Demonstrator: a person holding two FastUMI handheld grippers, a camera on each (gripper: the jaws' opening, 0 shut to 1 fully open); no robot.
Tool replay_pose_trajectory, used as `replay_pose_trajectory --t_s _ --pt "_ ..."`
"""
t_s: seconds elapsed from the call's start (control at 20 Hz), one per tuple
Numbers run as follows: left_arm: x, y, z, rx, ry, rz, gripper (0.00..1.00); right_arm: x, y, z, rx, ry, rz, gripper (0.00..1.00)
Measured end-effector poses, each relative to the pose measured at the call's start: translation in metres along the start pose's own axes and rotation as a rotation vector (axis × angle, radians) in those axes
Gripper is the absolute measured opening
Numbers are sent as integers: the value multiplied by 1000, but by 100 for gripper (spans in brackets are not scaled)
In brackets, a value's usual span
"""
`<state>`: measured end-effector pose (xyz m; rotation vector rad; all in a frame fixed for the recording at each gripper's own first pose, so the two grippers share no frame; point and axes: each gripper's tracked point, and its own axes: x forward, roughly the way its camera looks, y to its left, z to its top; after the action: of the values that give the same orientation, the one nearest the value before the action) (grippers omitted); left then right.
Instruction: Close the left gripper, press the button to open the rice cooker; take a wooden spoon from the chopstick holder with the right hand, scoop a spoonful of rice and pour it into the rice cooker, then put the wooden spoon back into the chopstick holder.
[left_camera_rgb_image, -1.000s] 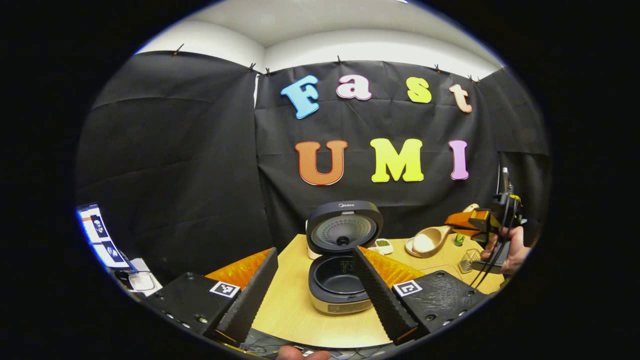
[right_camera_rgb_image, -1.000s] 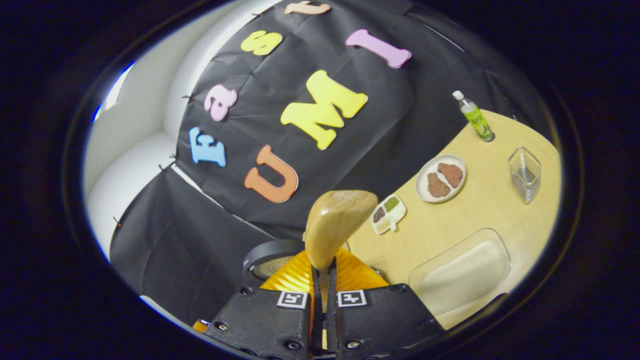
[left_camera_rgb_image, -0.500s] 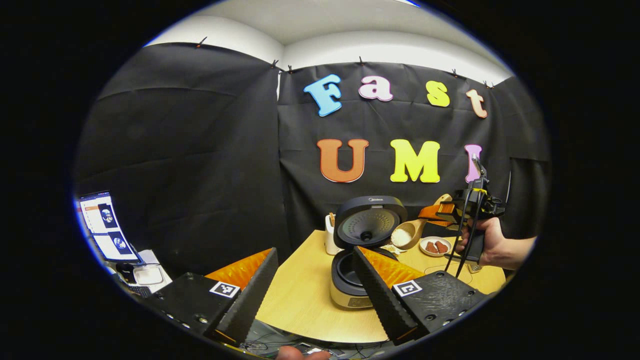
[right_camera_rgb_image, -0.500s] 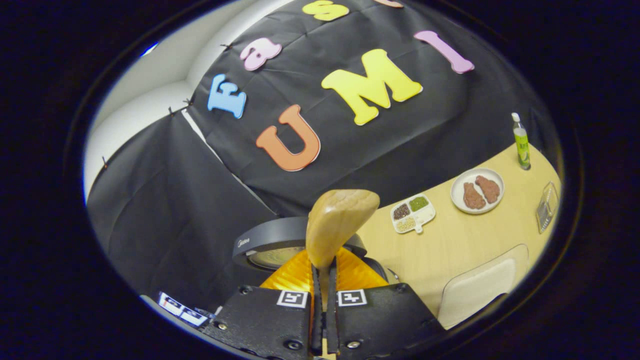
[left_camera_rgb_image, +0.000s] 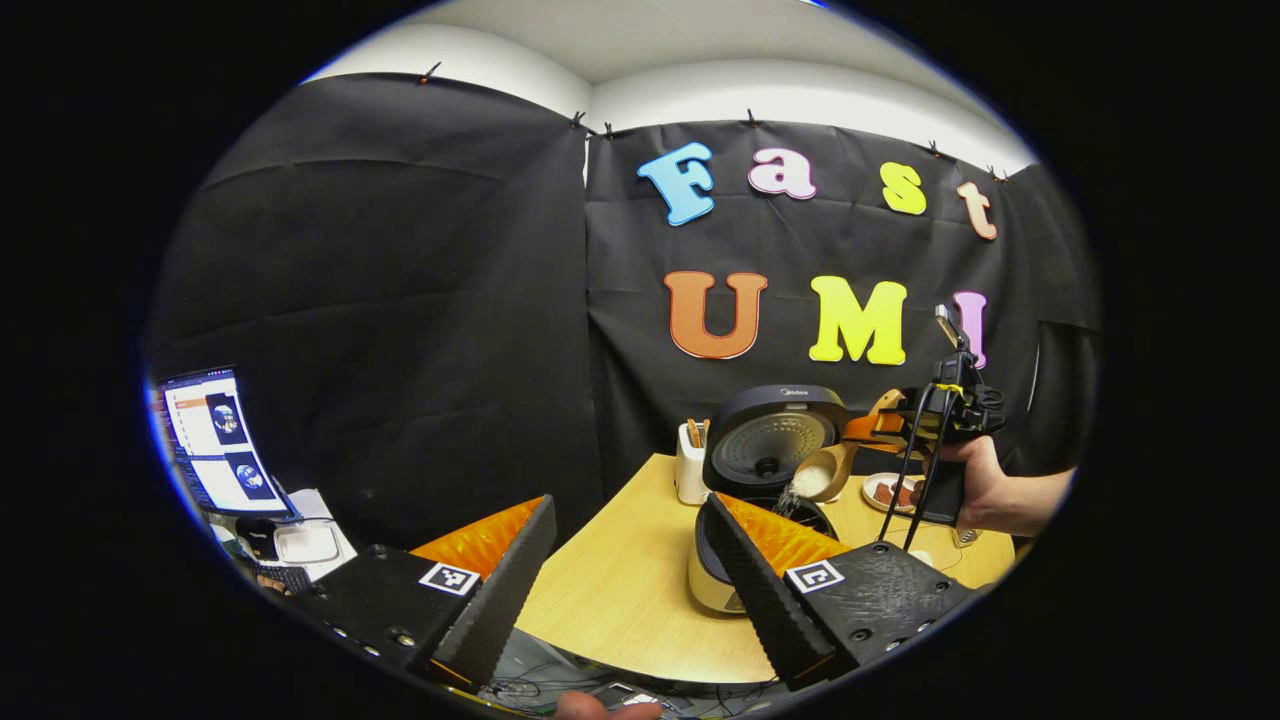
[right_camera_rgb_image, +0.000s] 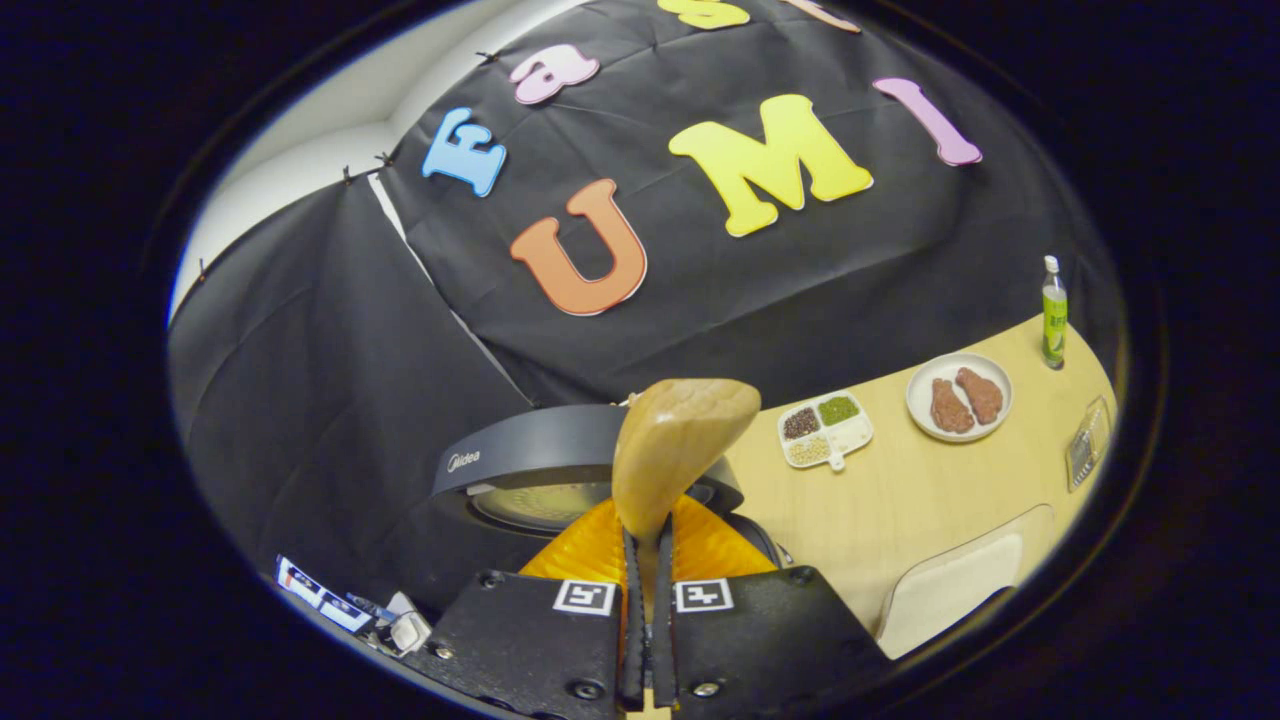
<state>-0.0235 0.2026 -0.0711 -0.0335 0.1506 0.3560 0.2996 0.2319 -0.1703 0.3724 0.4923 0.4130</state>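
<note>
Now you're tilting the wooden spoon (right_camera_rgb_image: 680, 440), clamped in your right gripper (right_camera_rgb_image: 645, 600), so rice (left_camera_rgb_image: 808, 481) is spilling into the open rice cooker (left_camera_rgb_image: 745, 545) just below; your left gripper (left_camera_rgb_image: 625, 570) is hanging spread apart.

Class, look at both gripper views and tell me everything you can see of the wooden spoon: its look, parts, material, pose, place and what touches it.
The wooden spoon is pale, smooth wood with a rounded bowl and a narrower handle. In the right gripper view its handle is pinched between the right tongs, the bowl's back facing the camera. In the left gripper view the spoon's bowl is tilted down beside the raised lid of the rice cooker, above the open pot. White rice sits at its lip and is spilling toward the pot.
</note>
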Motion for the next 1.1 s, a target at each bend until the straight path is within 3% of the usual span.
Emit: replay_pose_trajectory --t_s 1.1 --pt "-1 13 -14 -31 11 24 96 1 13 -2 -285 -1 -71 8"
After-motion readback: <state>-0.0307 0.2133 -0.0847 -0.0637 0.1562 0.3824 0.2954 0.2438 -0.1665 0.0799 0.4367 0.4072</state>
